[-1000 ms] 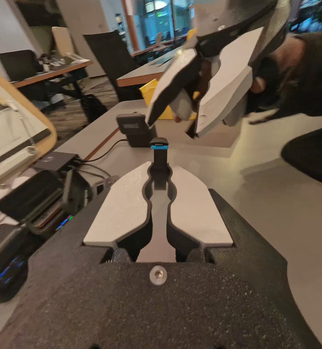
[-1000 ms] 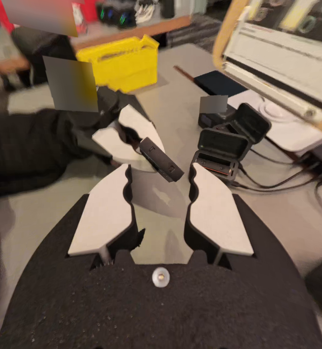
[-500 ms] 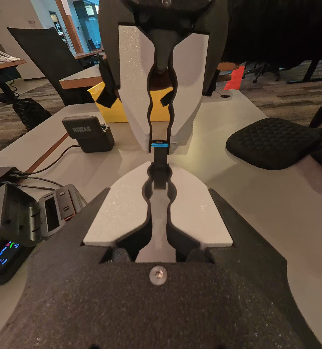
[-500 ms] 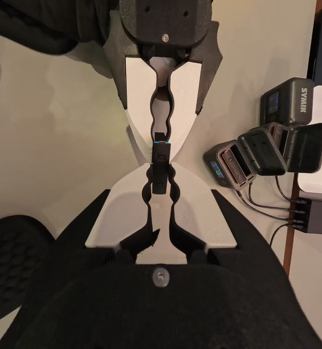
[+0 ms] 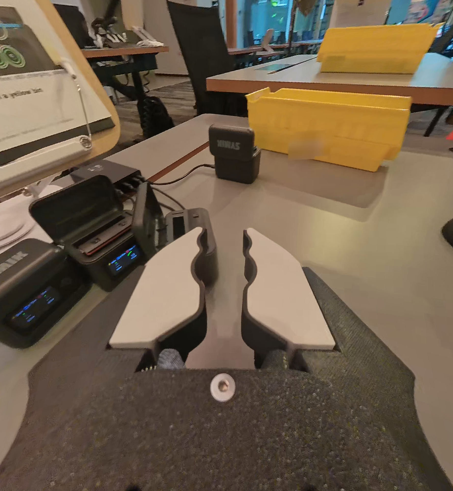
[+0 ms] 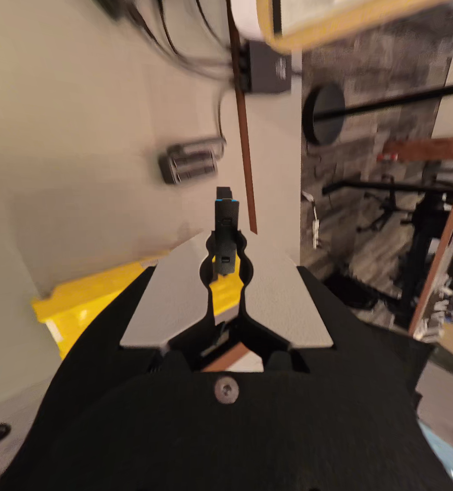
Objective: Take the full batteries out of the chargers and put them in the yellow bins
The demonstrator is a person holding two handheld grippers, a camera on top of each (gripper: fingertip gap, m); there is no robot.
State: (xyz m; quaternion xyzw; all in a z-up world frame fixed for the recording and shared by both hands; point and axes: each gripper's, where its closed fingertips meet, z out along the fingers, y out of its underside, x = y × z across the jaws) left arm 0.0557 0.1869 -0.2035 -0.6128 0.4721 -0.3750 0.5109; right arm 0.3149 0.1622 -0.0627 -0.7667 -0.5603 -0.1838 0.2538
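The battery [image 6: 226,233], passed over from the left gripper [image 5: 223,233], now spread apart and empty near the open charger [image 5: 98,239], sits clamped in the right gripper [image 6: 225,239] above the yellow bin [image 6: 92,300], ready for dropping.

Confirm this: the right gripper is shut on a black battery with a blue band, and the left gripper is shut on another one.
Not quite. The left gripper is open and empty; the left wrist view shows only bare table between its fingers. The rest holds: in the right wrist view the right gripper is shut on the black battery with the blue band.
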